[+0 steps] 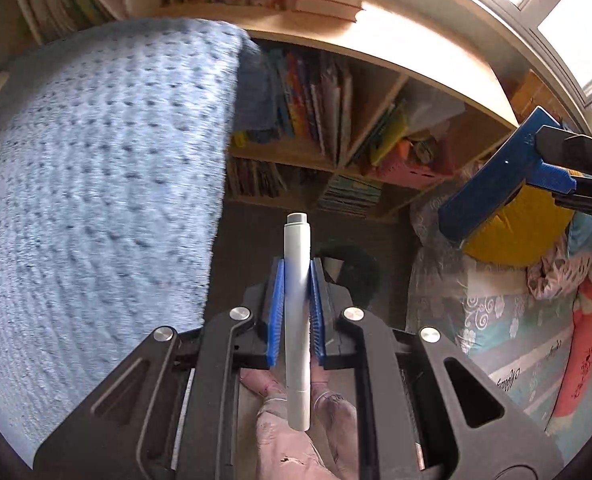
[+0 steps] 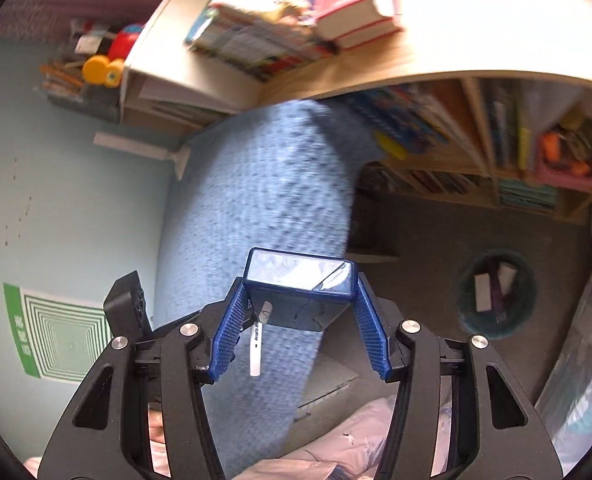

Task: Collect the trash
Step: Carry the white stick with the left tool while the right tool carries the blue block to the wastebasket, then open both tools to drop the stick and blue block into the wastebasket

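Left wrist view — grip: the left hand-held gripper (image 1: 296, 280) is clenched on a pale grey plastic marker pen (image 1: 297, 320), which stands up between the blue pads.
Left wrist view — surroundings: a light blue knitted chair back (image 1: 96, 200) fills the left; a wooden bookshelf packed with books (image 1: 336, 120) lies ahead. A dark round bin shows partly behind the pads.
Right wrist view — grip: the right hand-held gripper (image 2: 300, 304) grasps a dark blue plastic box with a clear lid (image 2: 300, 284) across its width.
Right wrist view — bin: a dark green round waste basket (image 2: 496, 294) sits on the dark floor (image 2: 416, 232), well apart to the right, with a few scraps already inside.
Progress: both pieces are picked up and off any table; neither is over the basket yet.
Left to do: I'd judge carrying both across and dropping them in.
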